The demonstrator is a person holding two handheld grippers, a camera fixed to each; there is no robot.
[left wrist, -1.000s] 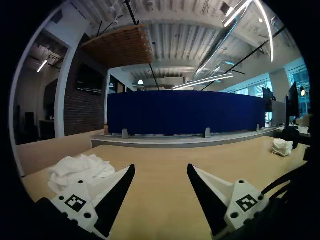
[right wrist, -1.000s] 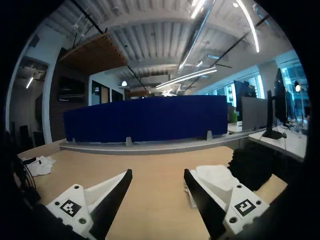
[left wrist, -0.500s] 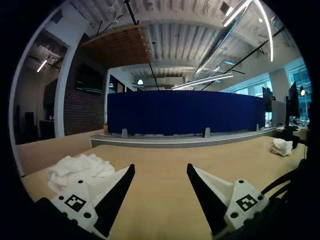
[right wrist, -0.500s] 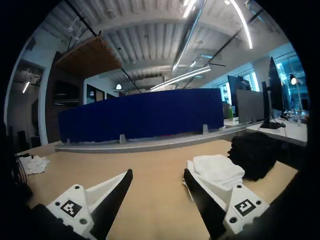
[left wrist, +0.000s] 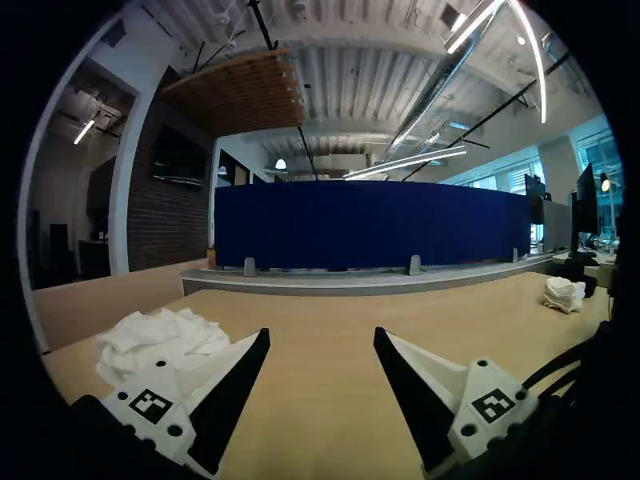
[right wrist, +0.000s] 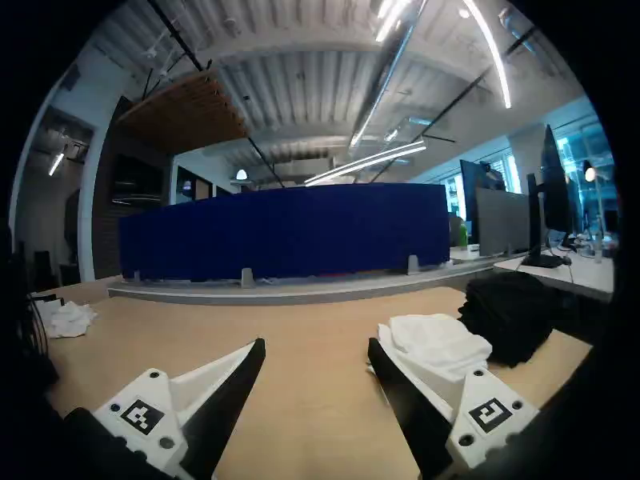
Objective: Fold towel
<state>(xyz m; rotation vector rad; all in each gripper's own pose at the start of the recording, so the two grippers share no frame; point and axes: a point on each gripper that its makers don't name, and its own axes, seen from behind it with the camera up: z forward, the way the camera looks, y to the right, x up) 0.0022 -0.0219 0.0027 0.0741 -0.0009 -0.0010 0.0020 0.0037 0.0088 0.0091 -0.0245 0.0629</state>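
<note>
Right now I am holding the left tongs (left wrist: 320,331) wide open and empty, low over the table (left wrist: 320,308). A crumpled white towel (left wrist: 156,340) is lying just beyond their left finger. I am holding the right tongs (right wrist: 316,342) spread equally wide, gripping nothing. A folded white towel stack (right wrist: 436,340) is sitting just behind their right finger, with a black cloth pile (right wrist: 512,312) just beside it, farther right. A blue divider (left wrist: 368,224) is standing well ahead of both.

Hand-held gripper (left wrist: 320,352) spread above table (left wrist: 336,320), crumpled towel (left wrist: 156,340) seemingly just beside.
</note>
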